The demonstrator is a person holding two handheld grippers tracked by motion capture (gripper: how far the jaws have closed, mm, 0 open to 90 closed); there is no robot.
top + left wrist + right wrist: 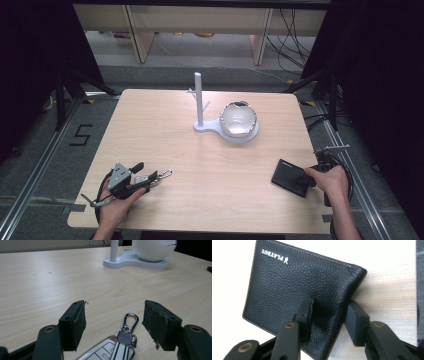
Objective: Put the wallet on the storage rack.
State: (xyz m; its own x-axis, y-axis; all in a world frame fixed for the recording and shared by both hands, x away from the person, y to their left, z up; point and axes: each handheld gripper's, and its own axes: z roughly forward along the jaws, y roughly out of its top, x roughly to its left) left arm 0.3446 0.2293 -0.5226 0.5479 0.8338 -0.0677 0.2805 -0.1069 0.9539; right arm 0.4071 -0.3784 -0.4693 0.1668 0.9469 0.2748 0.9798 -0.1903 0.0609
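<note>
Item: black leather wallet (pixel 297 292), flat on the surface (pixel 200 165), lower right of the high view. Soft, pliable, light; grained hide grips well. Right claw (pixel 329 315) pinches its folded edge, leather puckering between the pads. Left claw (pixel 113 322) stands wide open astride a car key fob (pixel 110 351), untouched.

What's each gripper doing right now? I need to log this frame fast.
Left gripper: open, the car key lies between its jaws, untouched.
Right gripper: closed on the edge of the black wallet.
</note>
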